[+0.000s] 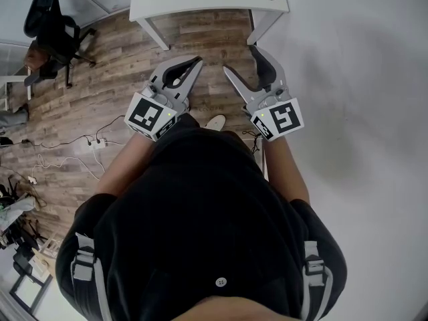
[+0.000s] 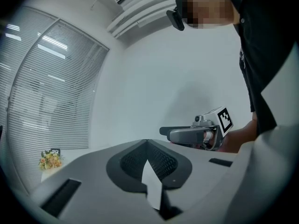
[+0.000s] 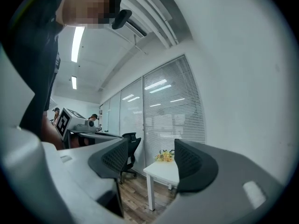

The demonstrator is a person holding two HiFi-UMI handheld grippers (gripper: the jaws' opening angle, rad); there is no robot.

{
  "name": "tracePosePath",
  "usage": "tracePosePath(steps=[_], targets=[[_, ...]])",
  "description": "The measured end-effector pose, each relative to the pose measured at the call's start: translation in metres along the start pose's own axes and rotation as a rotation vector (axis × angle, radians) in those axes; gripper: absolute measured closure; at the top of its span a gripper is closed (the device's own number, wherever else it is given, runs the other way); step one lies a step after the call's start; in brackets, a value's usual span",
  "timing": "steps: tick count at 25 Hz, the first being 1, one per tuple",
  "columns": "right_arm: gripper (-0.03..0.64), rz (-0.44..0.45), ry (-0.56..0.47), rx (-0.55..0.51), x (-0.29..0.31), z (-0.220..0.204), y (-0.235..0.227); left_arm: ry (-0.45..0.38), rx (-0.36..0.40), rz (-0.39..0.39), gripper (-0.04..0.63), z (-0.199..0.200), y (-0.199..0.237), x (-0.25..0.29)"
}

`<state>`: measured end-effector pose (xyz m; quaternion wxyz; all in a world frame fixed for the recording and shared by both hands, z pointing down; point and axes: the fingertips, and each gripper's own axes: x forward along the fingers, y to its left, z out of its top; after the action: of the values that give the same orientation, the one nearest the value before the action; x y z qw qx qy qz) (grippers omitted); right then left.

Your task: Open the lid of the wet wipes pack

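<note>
Noted left gripper (image 1: 198, 62) clenched, tips together on nothing; right gripper (image 1: 239, 57) released, jaws wide, nothing between. Both over wood floor (image 1: 120, 65), short of white table (image 1: 200, 2) near edge. Wet wipes pack in no view.

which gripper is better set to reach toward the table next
Right, probably: the right gripper stands open and empty, facing the table; the left gripper is shut.
</note>
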<state>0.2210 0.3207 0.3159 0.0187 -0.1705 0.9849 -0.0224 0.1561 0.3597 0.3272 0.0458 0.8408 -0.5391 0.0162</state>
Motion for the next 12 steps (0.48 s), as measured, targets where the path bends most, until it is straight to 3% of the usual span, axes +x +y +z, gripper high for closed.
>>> tracePosePath(steps=[5, 12], targets=[[0.27, -0.002, 0.012, 0.0, 0.01, 0.0, 0.0, -0.002, -0.005, -0.007, 0.588, 0.0, 0.011, -0.002], [0.27, -0.021, 0.018, 0.0, 0.032, 0.005, -0.009, 0.006, 0.0, -0.034, 0.588, 0.006, 0.037, 0.01]])
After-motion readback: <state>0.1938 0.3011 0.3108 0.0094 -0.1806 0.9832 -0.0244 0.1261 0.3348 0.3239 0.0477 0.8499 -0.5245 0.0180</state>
